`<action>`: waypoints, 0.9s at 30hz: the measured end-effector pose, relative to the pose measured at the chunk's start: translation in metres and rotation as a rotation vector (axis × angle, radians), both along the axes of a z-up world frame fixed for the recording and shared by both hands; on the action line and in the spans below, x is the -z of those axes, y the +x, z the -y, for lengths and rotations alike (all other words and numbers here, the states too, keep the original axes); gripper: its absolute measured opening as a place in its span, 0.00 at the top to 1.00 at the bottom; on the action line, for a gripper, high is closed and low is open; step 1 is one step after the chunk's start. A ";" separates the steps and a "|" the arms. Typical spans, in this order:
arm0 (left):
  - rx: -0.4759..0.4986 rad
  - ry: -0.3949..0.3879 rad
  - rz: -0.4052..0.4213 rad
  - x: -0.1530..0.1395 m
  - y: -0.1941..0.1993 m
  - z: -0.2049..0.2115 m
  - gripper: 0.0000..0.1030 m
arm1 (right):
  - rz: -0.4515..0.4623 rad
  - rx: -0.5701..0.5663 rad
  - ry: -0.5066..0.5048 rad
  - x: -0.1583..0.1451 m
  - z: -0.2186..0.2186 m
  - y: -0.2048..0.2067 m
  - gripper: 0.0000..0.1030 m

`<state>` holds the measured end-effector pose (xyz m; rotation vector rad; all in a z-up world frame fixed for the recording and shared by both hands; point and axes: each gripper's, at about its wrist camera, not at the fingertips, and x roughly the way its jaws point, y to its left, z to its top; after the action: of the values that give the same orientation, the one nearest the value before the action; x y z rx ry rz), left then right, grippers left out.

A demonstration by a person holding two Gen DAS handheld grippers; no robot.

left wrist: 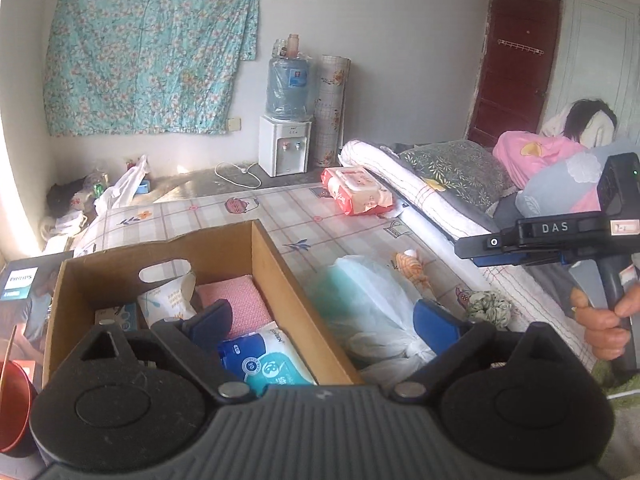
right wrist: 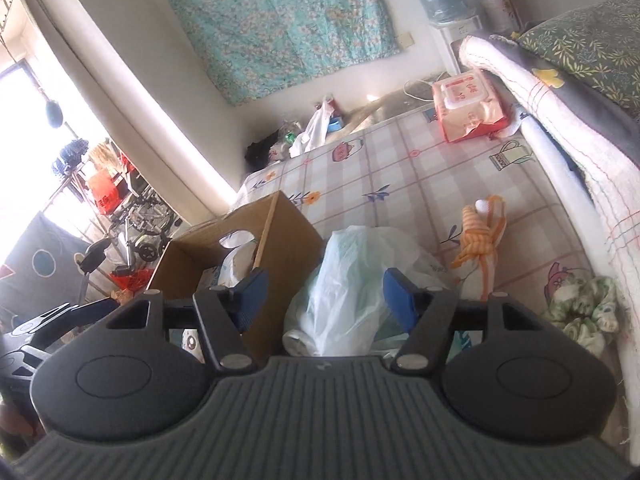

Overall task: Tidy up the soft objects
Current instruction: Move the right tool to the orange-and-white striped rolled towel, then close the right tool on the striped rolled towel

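Note:
An open cardboard box point(left wrist: 280, 276) stands on the checked bed sheet point(left wrist: 312, 220). Inside lie a pink cloth point(left wrist: 240, 300), a blue wipes pack point(left wrist: 268, 364) and a white pouch point(left wrist: 168, 300). My left gripper point(left wrist: 324, 322) hangs open over the box's right wall, holding nothing. Right of the box lies a white plastic bag point(right wrist: 344, 276). My right gripper point(right wrist: 326, 296) is open, the bag showing between its fingers with neither pad pressing on it. An orange striped toy point(right wrist: 480, 240), a green scrunchie point(right wrist: 580, 308) and a red wipes pack point(right wrist: 468, 108) lie loose on the bed.
Folded blankets and a patterned pillow point(left wrist: 452, 164) line the bed's right side, with a person in pink point(left wrist: 532, 152) behind them. A hand point(left wrist: 608, 320) holds the right gripper's handle. A Philips carton point(left wrist: 24, 284) and a red bowl point(left wrist: 12, 400) sit left of the box.

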<state>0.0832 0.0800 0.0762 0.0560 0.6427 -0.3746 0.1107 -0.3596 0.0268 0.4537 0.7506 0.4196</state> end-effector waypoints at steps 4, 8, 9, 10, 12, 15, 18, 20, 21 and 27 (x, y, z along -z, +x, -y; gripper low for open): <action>0.111 0.065 -0.037 0.000 0.037 0.045 0.05 | -0.057 0.074 -0.006 0.021 0.032 0.036 0.36; 0.195 0.140 -0.098 0.020 0.088 0.097 0.05 | -0.147 0.100 -0.001 0.050 0.049 0.071 0.36; 0.204 0.142 -0.119 0.024 0.101 0.107 0.06 | -0.165 0.105 0.004 0.055 0.052 0.078 0.36; 0.216 0.134 -0.150 0.031 0.116 0.118 0.06 | -0.190 0.109 0.014 0.062 0.056 0.087 0.36; 0.233 0.112 -0.214 0.042 0.142 0.135 0.08 | -0.213 0.125 0.022 0.071 0.063 0.102 0.36; 0.267 0.126 -0.304 0.065 0.175 0.165 0.14 | -0.243 0.145 0.042 0.084 0.073 0.123 0.36; 0.315 0.175 -0.339 0.085 0.197 0.194 0.25 | -0.272 0.144 0.067 0.095 0.081 0.142 0.36; 0.338 0.204 -0.365 0.096 0.209 0.210 0.30 | -0.297 0.144 0.071 0.104 0.084 0.156 0.38; 0.351 0.203 -0.380 0.101 0.213 0.215 0.32 | -0.309 0.142 0.075 0.109 0.084 0.162 0.38; 0.371 0.214 -0.516 0.135 0.241 0.241 0.39 | -0.392 0.125 0.092 0.142 0.080 0.189 0.46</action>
<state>0.3243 -0.1606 -0.0584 0.2925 1.1882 -0.6871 0.2995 -0.4401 -0.1153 0.6765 1.0781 0.2498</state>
